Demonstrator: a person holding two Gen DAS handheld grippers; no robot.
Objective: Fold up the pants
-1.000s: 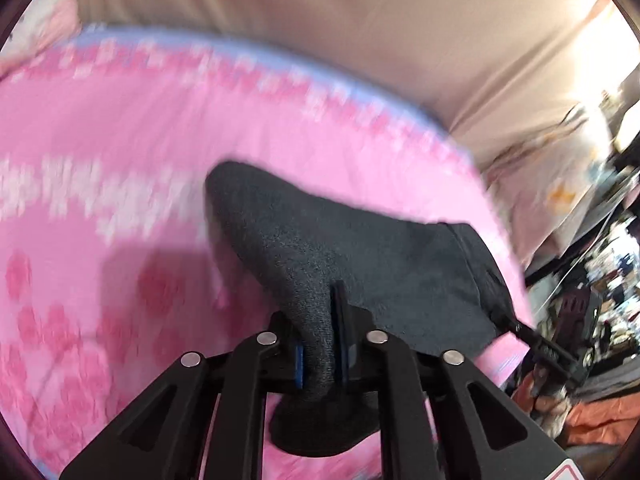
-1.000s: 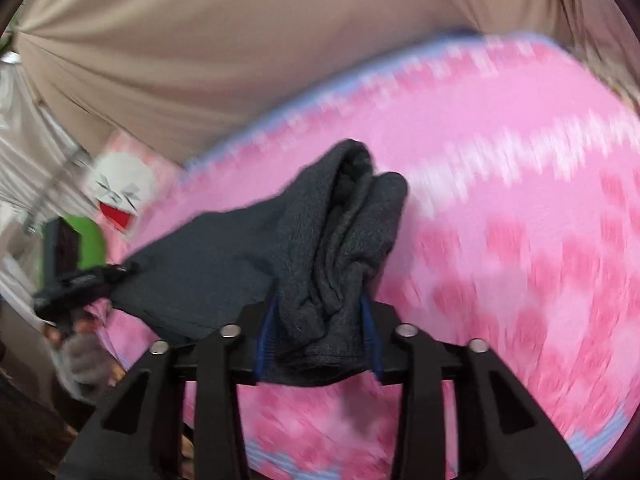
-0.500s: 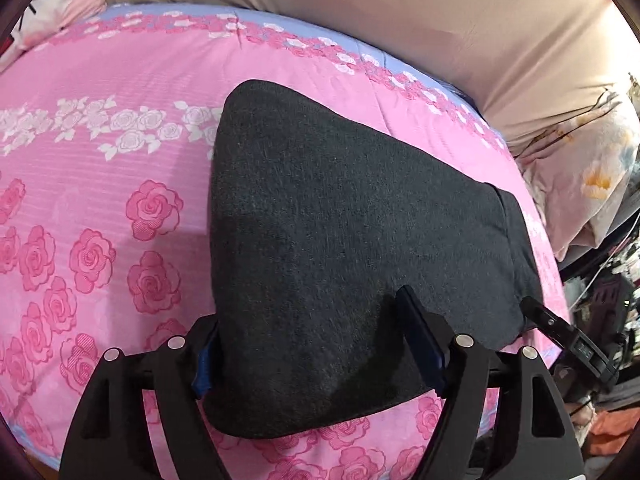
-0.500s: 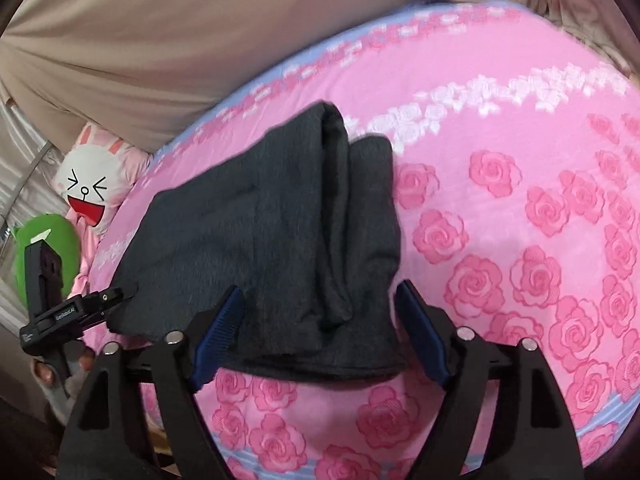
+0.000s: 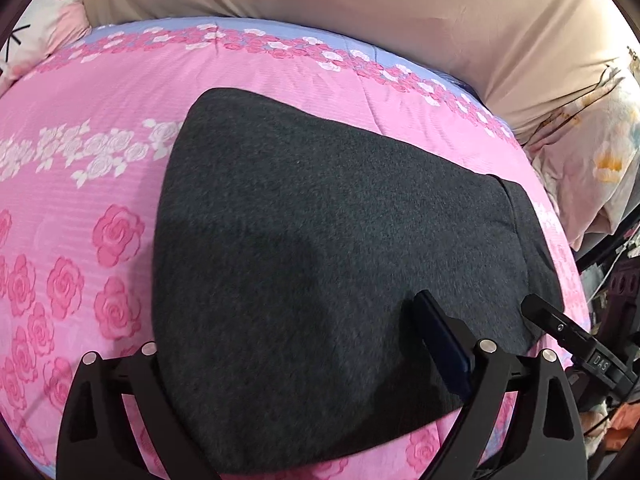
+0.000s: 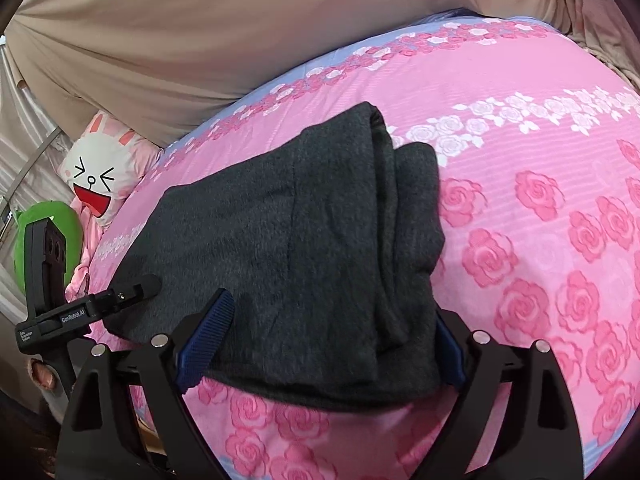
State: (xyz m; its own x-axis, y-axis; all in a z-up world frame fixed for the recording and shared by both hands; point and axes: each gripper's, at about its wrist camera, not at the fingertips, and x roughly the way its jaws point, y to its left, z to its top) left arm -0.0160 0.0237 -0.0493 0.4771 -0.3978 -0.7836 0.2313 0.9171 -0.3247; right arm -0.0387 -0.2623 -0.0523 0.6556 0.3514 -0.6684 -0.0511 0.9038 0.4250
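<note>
Dark grey pants (image 5: 320,220) lie folded on the pink rose bedspread (image 5: 80,152). My left gripper (image 5: 290,320) straddles their near edge. Its jaws are opening and the cloth lies loose between them, hiding the left finger. In the right wrist view the pants (image 6: 300,220) show stacked folds along their right side. My right gripper (image 6: 332,312) straddles that end, its jaws also opening, and its pads do not press the cloth. Each gripper shows in the other's view: the right gripper (image 5: 560,332) and the left gripper (image 6: 132,292) both touch the pants' edge.
A beige sheet (image 5: 360,20) hangs behind the bed. A rabbit-face pillow (image 6: 96,168) and a green plush (image 6: 48,232) lie at one end. A floral pillow (image 5: 592,152) lies at the other, with clutter past the bed's edge (image 5: 616,280).
Both grippers were shut on bunched cloth held above the bed. Their jaws have spread wide and the pants now lie flat on the bedspread. Both hands have sunk closer.
</note>
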